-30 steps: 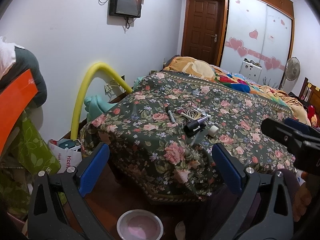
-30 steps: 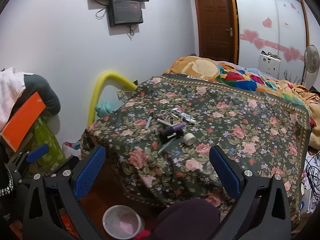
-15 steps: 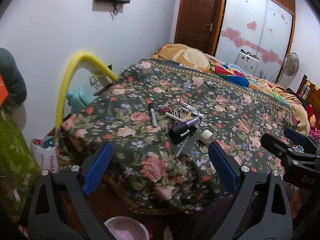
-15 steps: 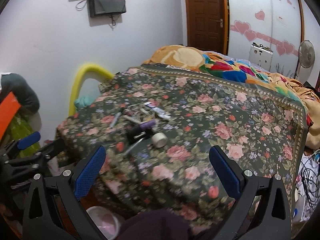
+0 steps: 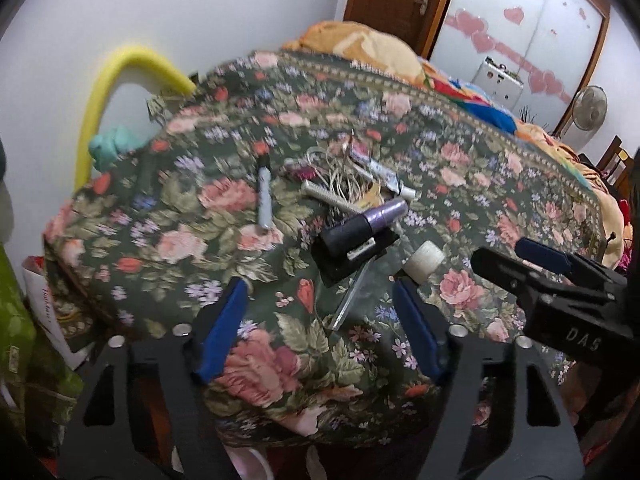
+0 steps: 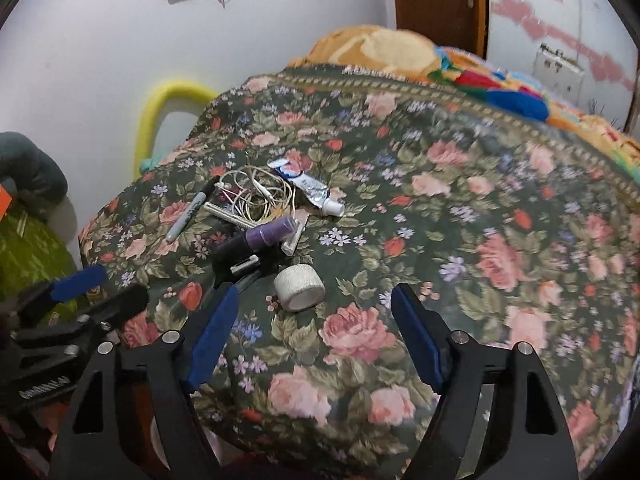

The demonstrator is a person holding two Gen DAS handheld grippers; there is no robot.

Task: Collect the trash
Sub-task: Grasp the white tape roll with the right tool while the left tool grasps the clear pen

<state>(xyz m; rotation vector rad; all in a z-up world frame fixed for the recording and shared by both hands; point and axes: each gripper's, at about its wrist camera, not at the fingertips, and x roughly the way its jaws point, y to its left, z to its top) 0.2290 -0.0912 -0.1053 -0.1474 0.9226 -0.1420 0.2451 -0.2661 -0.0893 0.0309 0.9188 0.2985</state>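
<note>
Hovering wide open and empty, the right gripper [image 6: 312,332] has the small white tape roll [image 6: 300,287] at twelve o'clock, just ahead on the floral bedspread [image 6: 460,208], its axis pointing toward five o'clock. The left gripper [image 5: 320,324], equally spread and empty, sits farther off, the roll [image 5: 424,261] at its one o'clock.

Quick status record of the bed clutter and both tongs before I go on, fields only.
surface: floral bedspread
clutter: one loose cluster near the bed's left front corner
items: tape roll; purple tube; marker; tangled earphone cable; squeezed tube with white cap
nearest item: tape roll, just ahead of the right tongs
left tongs: open, empty, above the bed's front edge
right tongs: open, empty, above the bedspread
contact: none visible
blur: left view blurred; small items under the purple tube unclear
</note>
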